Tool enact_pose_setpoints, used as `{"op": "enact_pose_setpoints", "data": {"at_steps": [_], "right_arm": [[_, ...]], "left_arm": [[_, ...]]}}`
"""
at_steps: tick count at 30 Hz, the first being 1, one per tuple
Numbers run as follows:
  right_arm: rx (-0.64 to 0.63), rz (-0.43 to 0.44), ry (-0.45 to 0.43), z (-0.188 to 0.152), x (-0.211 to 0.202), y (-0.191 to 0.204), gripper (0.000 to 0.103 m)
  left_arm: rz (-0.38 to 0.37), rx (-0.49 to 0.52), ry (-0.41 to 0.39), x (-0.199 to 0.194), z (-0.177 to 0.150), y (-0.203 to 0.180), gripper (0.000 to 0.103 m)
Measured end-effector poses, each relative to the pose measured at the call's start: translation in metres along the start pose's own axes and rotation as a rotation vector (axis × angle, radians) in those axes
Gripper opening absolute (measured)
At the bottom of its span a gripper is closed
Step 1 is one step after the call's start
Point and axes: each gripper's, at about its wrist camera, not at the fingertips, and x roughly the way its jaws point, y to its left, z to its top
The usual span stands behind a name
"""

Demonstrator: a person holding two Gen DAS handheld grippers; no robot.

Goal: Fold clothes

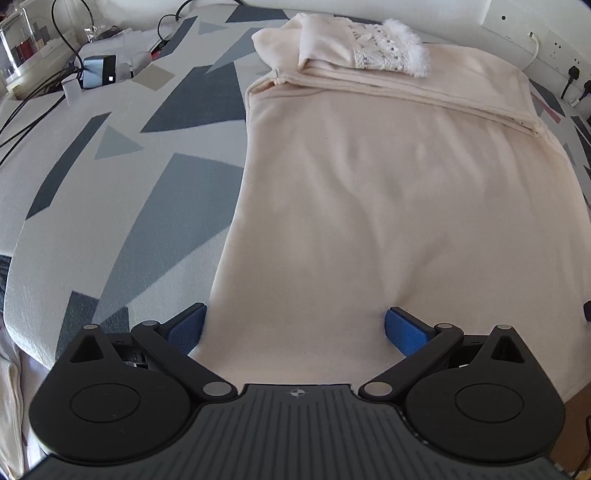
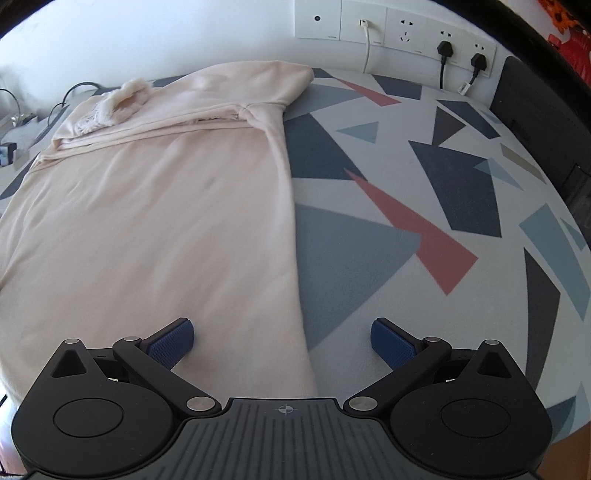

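One cream fleece garment (image 1: 369, 206) lies flat on the bed with the grey, white and coral geometric cover (image 2: 424, 192). Its body runs from the near edge of the bed toward the far edge by the wall, and both sleeves appear already laid across its upper part, the white furry lace-trimmed cuff (image 1: 391, 50) resting on top there.

The left gripper (image 1: 293, 326) hangs at the near hem with its blue-padded jaws spread wide, straddling the garment's left side edge and gripping nothing. The right gripper (image 2: 282, 338) is likewise wide apart and empty, straddling the right side edge, one pad over the cloth and one over the bare cover.

The step in hand looks like taking the two hem corners to fold the body up toward the sleeves. To do it well, each gripper should come down low enough to pinch every layer at its corner (fleece is thick and slips out of a shallow bite), both should close level with each other, then lift and carry the hem together so the fold line stays straight and the stacked sleeves are not dragged askew.

By count: one garment, one furry cuff visible, two grippers, and three plugs in the white wall socket strip (image 2: 402, 22).
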Motion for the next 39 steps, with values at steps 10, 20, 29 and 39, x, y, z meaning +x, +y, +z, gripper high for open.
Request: {"op": "enact_pose_setpoints", "data": {"at_steps": [10, 20, 29, 39], "right_arm": [[-0.026, 0.037, -0.011, -0.004, -0.006, 0.004, 0.095], [0.073, 0.096, -0.004, 0.006, -0.003, -0.002, 0.099], [-0.049, 0.044, -0.019, -0.002, -0.003, 0.024, 0.087], [0.005, 0.129, -0.035, -0.001, -0.015, 0.008, 0.043]], "left_arm": [[-0.01, 0.048, -0.007, -0.007, -0.003, -0.009, 0.09], [-0.05, -0.002, -0.042, 0.004, 0.026, 0.031, 0.078], [-0.054, 0.054, -0.062, -0.009, 0.008, 0.005, 0.041], [-0.112, -0.022, -0.023, -0.026, -0.023, -0.002, 0.025]]}}
